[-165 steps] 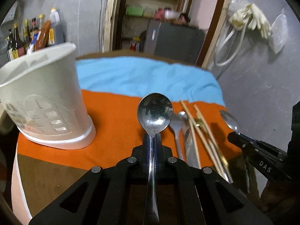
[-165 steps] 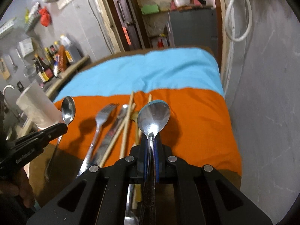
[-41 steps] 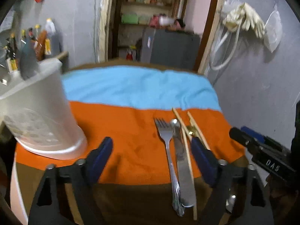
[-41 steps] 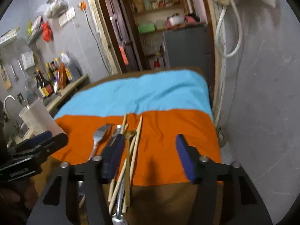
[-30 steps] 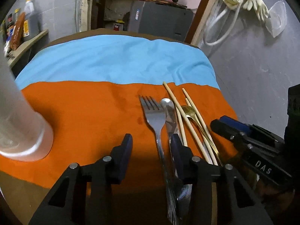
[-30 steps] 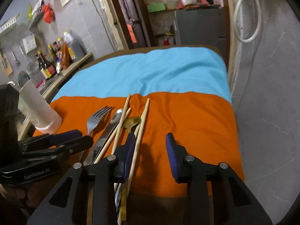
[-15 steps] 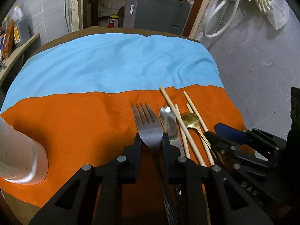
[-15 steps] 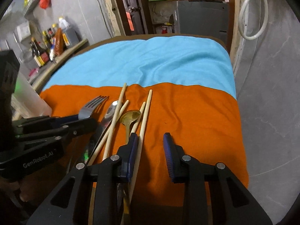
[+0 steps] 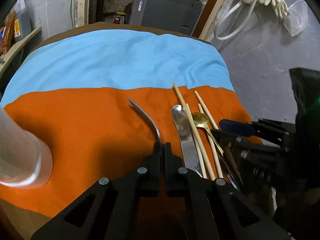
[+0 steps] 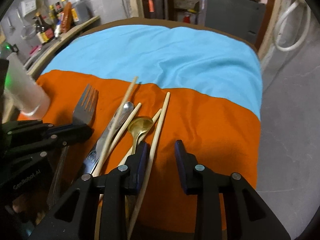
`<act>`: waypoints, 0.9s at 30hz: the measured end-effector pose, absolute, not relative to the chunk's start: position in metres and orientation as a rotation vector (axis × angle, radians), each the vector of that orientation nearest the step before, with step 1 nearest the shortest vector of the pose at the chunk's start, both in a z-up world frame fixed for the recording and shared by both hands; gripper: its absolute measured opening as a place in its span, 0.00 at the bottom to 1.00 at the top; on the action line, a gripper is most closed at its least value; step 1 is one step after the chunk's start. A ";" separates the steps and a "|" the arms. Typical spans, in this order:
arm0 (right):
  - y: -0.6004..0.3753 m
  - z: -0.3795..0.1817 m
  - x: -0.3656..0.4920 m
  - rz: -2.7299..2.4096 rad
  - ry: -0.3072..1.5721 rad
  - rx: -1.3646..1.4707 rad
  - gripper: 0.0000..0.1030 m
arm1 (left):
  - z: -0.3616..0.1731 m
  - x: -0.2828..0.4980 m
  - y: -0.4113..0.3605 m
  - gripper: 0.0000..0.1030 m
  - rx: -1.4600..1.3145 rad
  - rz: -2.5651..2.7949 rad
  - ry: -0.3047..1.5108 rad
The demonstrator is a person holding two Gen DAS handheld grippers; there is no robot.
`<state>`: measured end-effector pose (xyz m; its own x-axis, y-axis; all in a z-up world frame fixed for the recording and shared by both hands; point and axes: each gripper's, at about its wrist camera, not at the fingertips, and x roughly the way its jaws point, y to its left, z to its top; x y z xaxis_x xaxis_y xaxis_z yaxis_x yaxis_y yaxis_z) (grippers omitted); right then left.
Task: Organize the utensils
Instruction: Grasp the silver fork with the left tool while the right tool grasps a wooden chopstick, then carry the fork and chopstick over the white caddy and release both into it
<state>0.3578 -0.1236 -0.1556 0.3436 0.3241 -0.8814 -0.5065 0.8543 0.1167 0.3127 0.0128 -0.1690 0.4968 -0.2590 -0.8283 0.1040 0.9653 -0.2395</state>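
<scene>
My left gripper (image 9: 162,146) is shut on the neck of a steel fork (image 9: 148,120), which is turned on its edge with the tines pointing away to the left. To the right lie a table knife (image 9: 185,136), several wooden chopsticks (image 9: 193,128) and a small gold spoon (image 9: 200,118). In the right wrist view my right gripper (image 10: 160,156) hovers low over this pile, its jaws closing. One chopstick (image 10: 160,120) runs between them beside the left pad; the pads do not press it. The gold spoon (image 10: 141,125) lies just ahead of the left finger (image 10: 140,160).
The utensils rest on an orange cloth (image 9: 80,120) with a blue cloth (image 9: 120,60) behind it, on a round brown table. A white utensil holder (image 9: 20,156) stands at the left edge. A grey wall runs close along the right; a shelf of bottles (image 10: 56,24) stands far left.
My left jaws have closed on the fork, and the fork has rolled from flat onto its edge. My right jaws have narrowed slightly over the chopsticks.
</scene>
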 end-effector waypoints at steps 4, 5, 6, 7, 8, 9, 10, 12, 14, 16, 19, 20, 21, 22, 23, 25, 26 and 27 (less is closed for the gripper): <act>-0.139 -0.156 0.361 0.565 1.112 -0.068 0.05 | -0.161 0.301 0.013 0.00 -0.193 -0.228 0.989; -0.143 -0.157 0.360 0.568 1.109 -0.036 0.04 | -0.157 0.298 0.011 0.00 -0.186 -0.228 0.975; -0.150 -0.157 0.359 0.579 1.098 0.017 0.03 | -0.154 0.294 0.010 0.00 -0.177 -0.230 0.957; -0.157 -0.156 0.355 0.587 1.082 0.065 0.03 | -0.148 0.288 0.009 0.00 -0.170 -0.238 0.928; -0.160 -0.156 0.352 0.578 1.073 0.082 0.03 | -0.145 0.284 0.008 0.00 -0.166 -0.241 0.907; -0.163 -0.154 0.347 0.573 1.053 0.099 0.03 | -0.142 0.280 0.007 0.00 -0.162 -0.242 0.893; -0.167 -0.151 0.341 0.572 1.020 0.124 0.03 | -0.139 0.276 0.006 0.00 -0.158 -0.241 0.872; -0.171 -0.146 0.333 0.559 0.974 0.145 0.03 | -0.134 0.269 0.007 0.00 -0.170 -0.241 0.840; -0.175 -0.137 0.324 0.556 0.909 0.167 0.03 | -0.128 0.262 0.008 0.00 -0.178 -0.230 0.804; -0.179 -0.124 0.315 0.560 0.839 0.178 0.04 | -0.119 0.256 0.009 0.00 -0.170 -0.215 0.757; -0.177 -0.102 0.301 0.541 0.750 0.164 0.03 | -0.101 0.247 0.011 0.00 -0.173 -0.203 0.681; -0.178 -0.093 0.294 0.549 0.710 0.188 0.03 | -0.093 0.243 0.013 0.00 -0.169 -0.195 0.647; -0.175 -0.088 0.292 0.548 0.691 0.199 0.03 | -0.089 0.241 0.014 0.00 -0.166 -0.190 0.629; -0.172 -0.080 0.286 0.546 0.660 0.198 0.03 | -0.081 0.238 0.016 0.00 -0.164 -0.183 0.599; -0.166 -0.074 0.282 0.546 0.631 0.192 0.03 | -0.077 0.236 0.018 0.00 -0.163 -0.180 0.586; -0.160 -0.064 0.276 0.552 0.599 0.192 0.03 | -0.067 0.234 0.022 0.00 -0.165 -0.178 0.561; -0.153 -0.060 0.273 0.555 0.583 0.197 0.03 | -0.063 0.232 0.024 0.00 -0.166 -0.180 0.552; -0.150 -0.054 0.274 0.559 0.572 0.203 0.03 | -0.056 0.230 0.029 0.00 -0.169 -0.180 0.533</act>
<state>0.2739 -0.1502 -0.0542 0.6980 0.5524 -0.4558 -0.4425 0.8331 0.3320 0.2304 0.0288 -0.0557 0.8459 -0.2140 -0.4885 0.1264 0.9703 -0.2061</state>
